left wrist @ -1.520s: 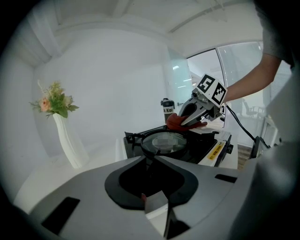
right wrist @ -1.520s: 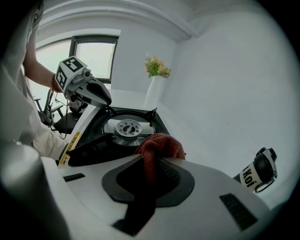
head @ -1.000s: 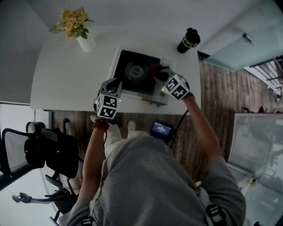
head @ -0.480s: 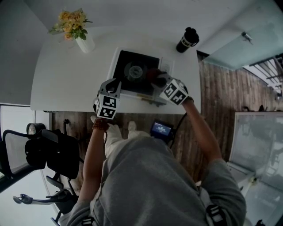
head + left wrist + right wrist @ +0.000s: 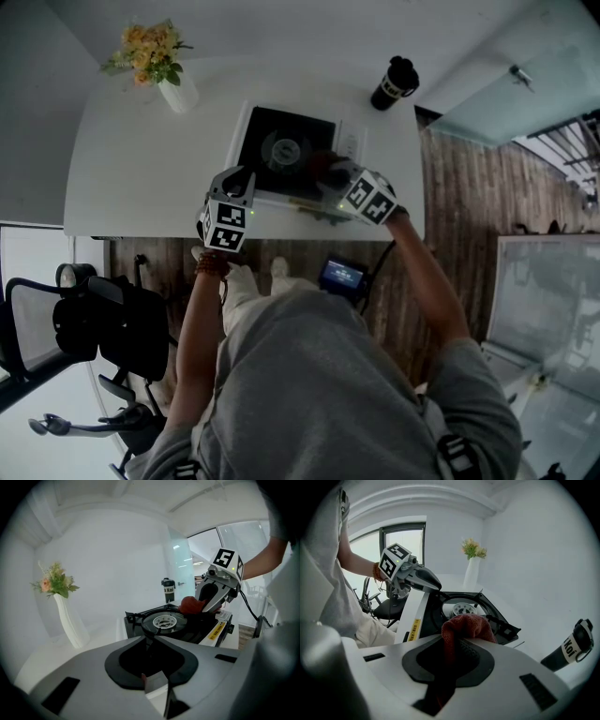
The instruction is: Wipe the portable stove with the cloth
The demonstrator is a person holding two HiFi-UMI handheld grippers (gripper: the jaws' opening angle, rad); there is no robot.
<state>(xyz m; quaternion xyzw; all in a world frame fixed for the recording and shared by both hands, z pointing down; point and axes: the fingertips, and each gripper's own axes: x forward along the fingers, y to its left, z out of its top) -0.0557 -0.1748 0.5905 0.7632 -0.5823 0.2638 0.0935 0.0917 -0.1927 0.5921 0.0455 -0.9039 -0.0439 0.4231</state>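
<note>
Head view: stove [image 5: 261, 139] sits on the white table [image 5: 141, 169], with the right gripper [image 5: 330, 171] pressing the cloth [image 5: 317, 163] onto the near-right part of the black top. Looks mid-wipe to me. The burner [image 5: 286, 148] and far-left side are probably left to do, though I can't tell clean from dirty.

Left gripper view: left gripper [image 5: 153, 637] is pinched on the stove's pale near edge, steadying it. Glossy black top, round metal burner.

Right gripper view: jaws clamped on the bunched cloth, which is red, fuzzy terry.
</note>
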